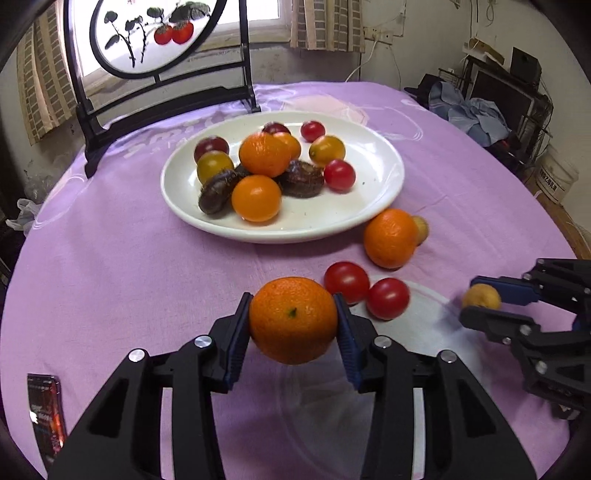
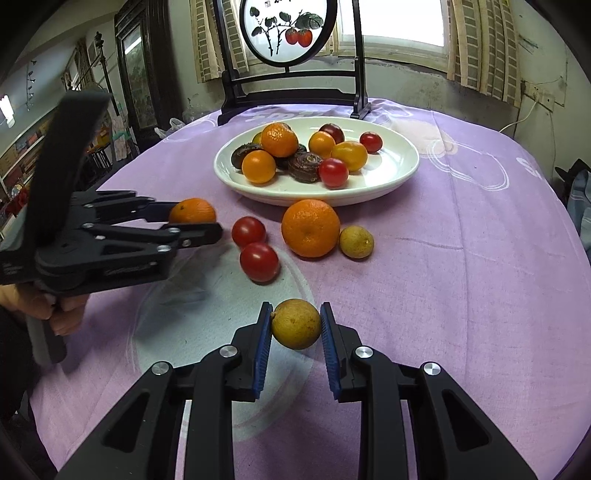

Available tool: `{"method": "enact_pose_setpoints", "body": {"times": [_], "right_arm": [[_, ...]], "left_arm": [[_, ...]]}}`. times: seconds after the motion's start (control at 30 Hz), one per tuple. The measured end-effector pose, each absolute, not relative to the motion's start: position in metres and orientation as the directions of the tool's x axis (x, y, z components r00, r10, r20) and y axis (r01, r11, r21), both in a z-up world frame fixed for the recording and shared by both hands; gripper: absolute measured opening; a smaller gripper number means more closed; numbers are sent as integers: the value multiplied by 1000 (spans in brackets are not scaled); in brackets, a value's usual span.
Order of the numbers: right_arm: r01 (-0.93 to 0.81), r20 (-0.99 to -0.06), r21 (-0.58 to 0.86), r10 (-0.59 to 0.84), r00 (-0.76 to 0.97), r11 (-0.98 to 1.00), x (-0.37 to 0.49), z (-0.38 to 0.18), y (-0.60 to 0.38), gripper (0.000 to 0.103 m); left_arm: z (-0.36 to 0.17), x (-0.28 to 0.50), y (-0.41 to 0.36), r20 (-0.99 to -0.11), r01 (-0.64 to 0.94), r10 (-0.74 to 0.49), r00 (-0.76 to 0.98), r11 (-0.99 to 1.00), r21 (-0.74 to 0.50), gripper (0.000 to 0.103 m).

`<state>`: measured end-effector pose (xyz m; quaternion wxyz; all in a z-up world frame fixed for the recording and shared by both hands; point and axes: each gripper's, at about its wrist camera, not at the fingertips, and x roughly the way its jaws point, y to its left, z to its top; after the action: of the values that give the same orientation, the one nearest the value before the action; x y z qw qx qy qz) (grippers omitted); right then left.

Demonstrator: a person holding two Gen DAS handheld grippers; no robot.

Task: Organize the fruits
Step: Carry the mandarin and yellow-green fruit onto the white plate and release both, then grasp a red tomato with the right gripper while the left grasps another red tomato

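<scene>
Two grips: my left gripper (image 1: 293, 320) clamped a firm, round mandarin (image 1: 293, 319) at its widest; my right gripper (image 2: 295, 325) pinched a light, thin-shelled longan (image 2: 296, 324).

Cloth (image 1: 129, 258) lilac, with pale white looping lines and lettering; plate (image 1: 384, 173) plain white; oranges on it and off it bright orange, as is the held orange (image 1: 293, 319), which bears a small green stem mark; tomatoes (image 1: 388, 298) glossy red, some on the plate yellow-orange or dark red; dark fruits (image 1: 301, 179) brown-black; small fruit (image 2: 296, 324) dull yellow-tan; both grippers black with blue pads (image 2: 262, 354); far screen (image 2: 288, 29) white, painted with red fruit and dark leaves, in a black frame; curtains (image 2: 476, 48) tan, grid-patterned.
</scene>
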<state>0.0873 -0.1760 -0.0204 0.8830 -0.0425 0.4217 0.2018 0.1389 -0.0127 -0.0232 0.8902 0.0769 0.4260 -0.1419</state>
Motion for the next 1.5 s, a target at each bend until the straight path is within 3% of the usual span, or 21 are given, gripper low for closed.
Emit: {"method": "enact_pose_setpoints", "body": {"times": [0.27,0.53,0.9,0.97,1.07,1.13,1.17,1.5], "right_arm": [[-412,-700,35,316,640,910,103,16,-166,26],[-384,-657,33,309,687,923,156,38,-159,26],[-265,-738,146,283,613,953,229,-4,-181,28],[-254,-742,165,289,604,953,230,-7,-185,33],[-254,-716,162,291,635,953,218,-5,-193,46],[-249,-710,180,301,636,951,211,-3,-201,51],[-251,-711,185,306,633,950,208,-3,-204,51],[-297,-728,132,296,618,946,151,-2,-208,57]], "left_arm": [[23,142,-11,-733,278,-221,644,959,-45,42],[31,183,-22,-729,200,-214,650,974,-107,42],[-1,246,-38,-782,71,-177,598,983,-169,43],[-1,246,-39,-786,63,-165,596,985,-160,43],[2,239,-35,-785,68,-189,589,980,-185,51],[6,231,-32,-771,60,-173,613,983,-173,73],[9,226,-30,-759,60,-170,628,983,-171,77],[15,164,-31,-749,135,-187,635,982,-131,85]]}}
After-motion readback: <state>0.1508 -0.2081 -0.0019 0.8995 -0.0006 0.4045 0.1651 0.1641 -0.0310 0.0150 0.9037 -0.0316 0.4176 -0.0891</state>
